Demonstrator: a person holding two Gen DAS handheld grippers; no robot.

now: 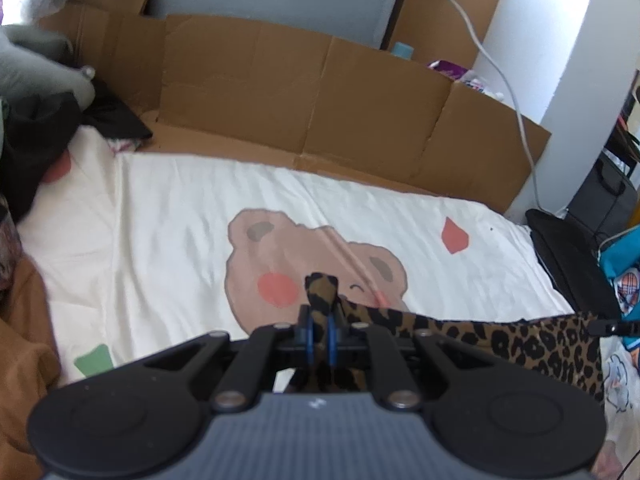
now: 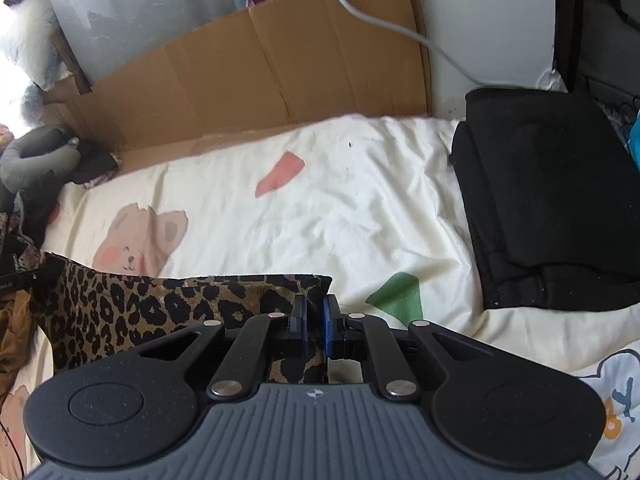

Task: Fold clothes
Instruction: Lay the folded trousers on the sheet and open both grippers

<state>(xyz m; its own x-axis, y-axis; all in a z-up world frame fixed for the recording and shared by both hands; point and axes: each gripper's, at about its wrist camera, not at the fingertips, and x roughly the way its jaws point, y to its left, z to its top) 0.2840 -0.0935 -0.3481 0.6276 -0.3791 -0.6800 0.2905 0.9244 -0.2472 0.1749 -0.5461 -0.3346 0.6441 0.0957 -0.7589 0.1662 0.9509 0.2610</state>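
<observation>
A brown leopard-print fabric garment (image 1: 500, 336) hangs stretched above the cream bear-print bedsheet (image 1: 168, 216). The left gripper (image 1: 320, 320) pinches its corner, cloth trailing toward three o'clock; the right gripper (image 2: 314, 316) pinches the opposite corner, cloth toward nine o'clock.

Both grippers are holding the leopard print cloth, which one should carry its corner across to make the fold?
Probably the left gripper: open sheet lies ahead of it, while black folded clothes crowd the right gripper.

two matching grippers, left gripper (image 1: 320, 326) and right gripper (image 2: 315, 320): ribbed grey housing with a small white mark, round black discs either side, black linkage arms on silver screws, blue-padded black fingers (image 2: 330, 320).
</observation>
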